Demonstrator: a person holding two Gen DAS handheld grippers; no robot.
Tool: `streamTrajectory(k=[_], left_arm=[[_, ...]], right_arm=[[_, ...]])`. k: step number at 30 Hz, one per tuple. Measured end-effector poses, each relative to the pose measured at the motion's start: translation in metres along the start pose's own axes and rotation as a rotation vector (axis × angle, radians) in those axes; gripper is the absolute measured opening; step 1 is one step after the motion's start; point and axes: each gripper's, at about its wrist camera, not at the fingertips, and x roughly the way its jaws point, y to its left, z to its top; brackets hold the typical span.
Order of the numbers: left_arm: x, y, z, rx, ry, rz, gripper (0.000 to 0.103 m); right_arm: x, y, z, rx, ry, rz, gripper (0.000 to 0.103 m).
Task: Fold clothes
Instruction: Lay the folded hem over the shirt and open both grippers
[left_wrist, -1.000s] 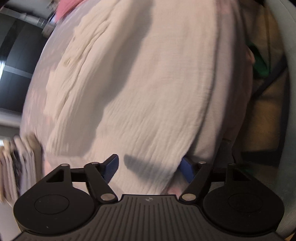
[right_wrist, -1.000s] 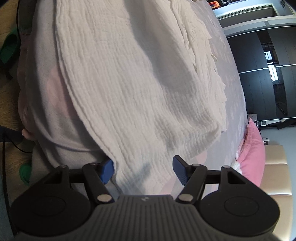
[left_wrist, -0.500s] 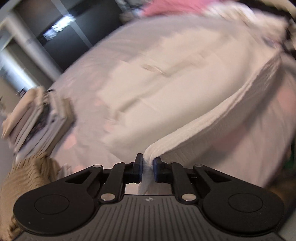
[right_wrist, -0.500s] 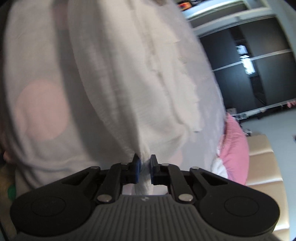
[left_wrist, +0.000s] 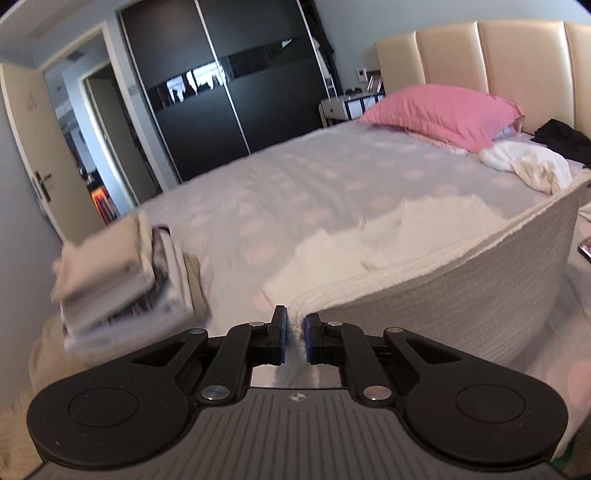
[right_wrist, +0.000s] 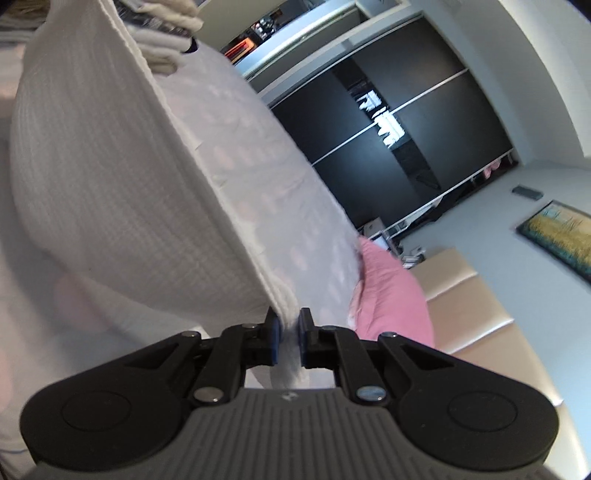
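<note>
A white crinkled garment (left_wrist: 461, 280) hangs stretched between my two grippers above the bed. My left gripper (left_wrist: 294, 332) is shut on one corner of its folded edge. The cloth runs from there to the right and up, out of the left wrist view. In the right wrist view the same white garment (right_wrist: 122, 206) spreads to the upper left, and my right gripper (right_wrist: 289, 338) is shut on its other corner. Its far part with a ragged edge (left_wrist: 388, 236) still lies on the sheet.
The bed (left_wrist: 295, 184) has a grey sheet with pale pink dots. A stack of folded clothes (left_wrist: 122, 273) sits at its left. A pink pillow (left_wrist: 439, 110), a crumpled white cloth (left_wrist: 532, 166) and a black item (left_wrist: 565, 136) lie near the beige headboard (left_wrist: 480, 51). A dark wardrobe (left_wrist: 229, 81) stands behind.
Both grippers went from open around the garment's edge to shut on it, then lifted it. The views swung up from the cloth to the bed and room.
</note>
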Motion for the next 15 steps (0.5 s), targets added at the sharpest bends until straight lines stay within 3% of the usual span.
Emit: streamTrajectory(k=[6,15], left_arm=[[0.042,0.020,0.054,0.064,0.027,0.029,0.008],[0.152,0.031,0.107,0.141,0.143,0.030,0.008]], right_arm=[[0.051,-0.040,0.036,0.021,0.035,0.025,0.011],[0.152,-0.081,0.083,0.081,0.155,0.077,0.011]])
